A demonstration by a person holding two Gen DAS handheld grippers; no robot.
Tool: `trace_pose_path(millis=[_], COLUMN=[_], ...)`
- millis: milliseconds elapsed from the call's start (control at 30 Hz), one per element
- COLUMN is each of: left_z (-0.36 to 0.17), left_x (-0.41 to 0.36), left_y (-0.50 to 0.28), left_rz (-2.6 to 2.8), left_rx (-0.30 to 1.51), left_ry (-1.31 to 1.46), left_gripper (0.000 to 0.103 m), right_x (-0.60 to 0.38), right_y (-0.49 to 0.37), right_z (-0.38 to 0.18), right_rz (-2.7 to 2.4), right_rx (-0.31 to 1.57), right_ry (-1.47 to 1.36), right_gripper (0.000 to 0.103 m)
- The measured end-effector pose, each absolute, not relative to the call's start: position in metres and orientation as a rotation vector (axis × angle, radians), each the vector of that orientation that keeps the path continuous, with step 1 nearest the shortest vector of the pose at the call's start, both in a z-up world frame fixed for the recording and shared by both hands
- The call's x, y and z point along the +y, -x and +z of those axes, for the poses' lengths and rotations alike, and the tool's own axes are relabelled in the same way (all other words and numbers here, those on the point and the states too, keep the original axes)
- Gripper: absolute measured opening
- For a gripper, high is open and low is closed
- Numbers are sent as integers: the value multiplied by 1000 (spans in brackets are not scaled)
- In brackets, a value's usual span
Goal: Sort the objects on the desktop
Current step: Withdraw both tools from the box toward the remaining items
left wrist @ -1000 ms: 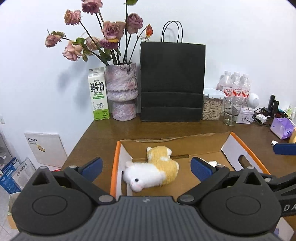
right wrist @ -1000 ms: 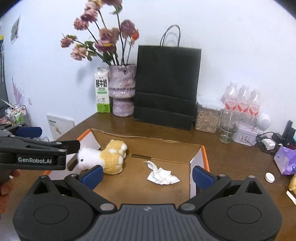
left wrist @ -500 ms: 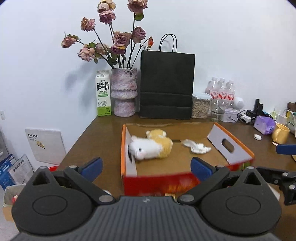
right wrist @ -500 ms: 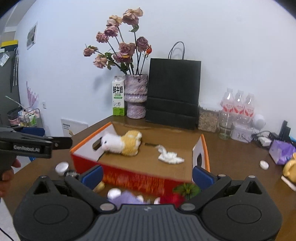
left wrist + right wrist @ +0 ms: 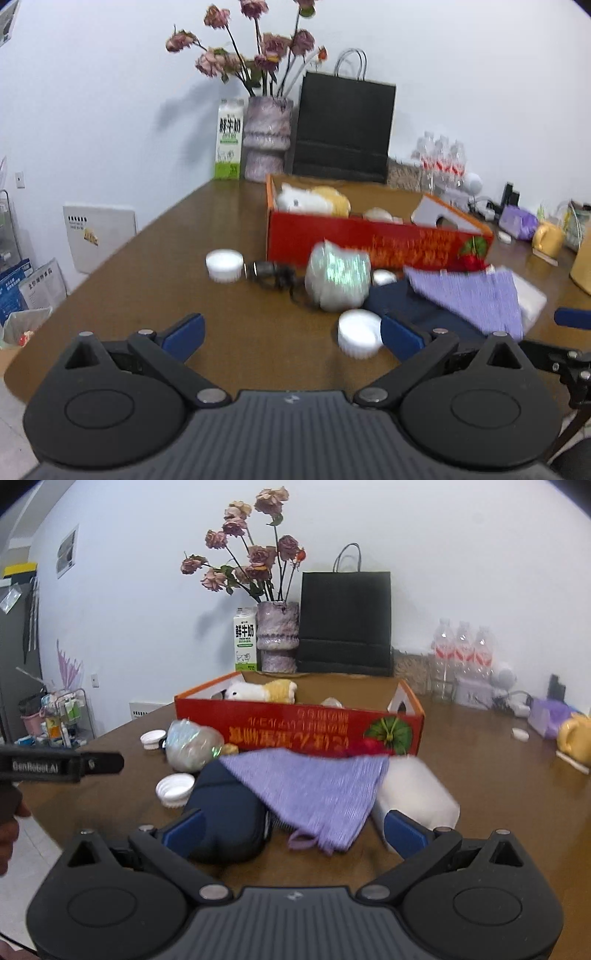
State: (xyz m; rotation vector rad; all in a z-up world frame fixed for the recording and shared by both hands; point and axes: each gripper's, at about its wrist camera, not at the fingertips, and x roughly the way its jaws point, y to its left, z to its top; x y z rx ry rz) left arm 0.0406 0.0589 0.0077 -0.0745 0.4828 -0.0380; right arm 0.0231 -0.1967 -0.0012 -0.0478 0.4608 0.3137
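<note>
1. Left gripper (image 5: 291, 330): jaws spread wide, nothing between them, low over the brown wooden table (image 5: 155, 266). Frame is motion-blurred, so let it settle before committing to a target.
2. Far left of the clutter: a white ribbed plastic cap (image 5: 224, 264), with a small dark cabled gadget (image 5: 271, 275) just beside it. The cable looks snag-prone; take the cap on its own.
3. Next: a crumpled iridescent foil wrapper (image 5: 338, 275), then a second white ribbed cap (image 5: 359, 334) just beside the left gripper's right pad. Likely the easiest first pick: straddle the rim and come straight down.
4. Centre: a dark navy soft pouch (image 5: 225, 812) with a lilac knitted cloth (image 5: 314, 790) draped over it. The cloth should come off first; pinch a free corner, not the middle.
5. Right gripper (image 5: 293, 832): also wide and empty, just short of the cloth's near hem. A white soft packet (image 5: 413, 794) sits partly under the cloth on the right.
6. Behind everything: a red cardboard box (image 5: 299, 733) with open flaps, already holding a white-and-yellow plush toy (image 5: 258, 691) and something pale I can't identify. Lift well clear of the front wall when dropping items in.
</note>
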Motion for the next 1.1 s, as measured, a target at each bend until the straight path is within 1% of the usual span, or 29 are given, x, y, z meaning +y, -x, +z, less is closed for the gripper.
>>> trace_pose_path(millis=[300,667,1100], left_z=[2,4,5], left_x=[45,43,29], left_y=[-43,-50,-85], left_rz=[-54,-37,-11], left_rx=[493,477,476], left_ry=[26,6,-35], left_gripper=[103,103,103], right_x=[-197,-222,-257], right_y=[-17,-27,-78], right_z=[-3,-5,-17], right_rz=[285,196,115], right_rx=[449,454,548], right_ry=[66,50,151], right_gripper=[103,103,101])
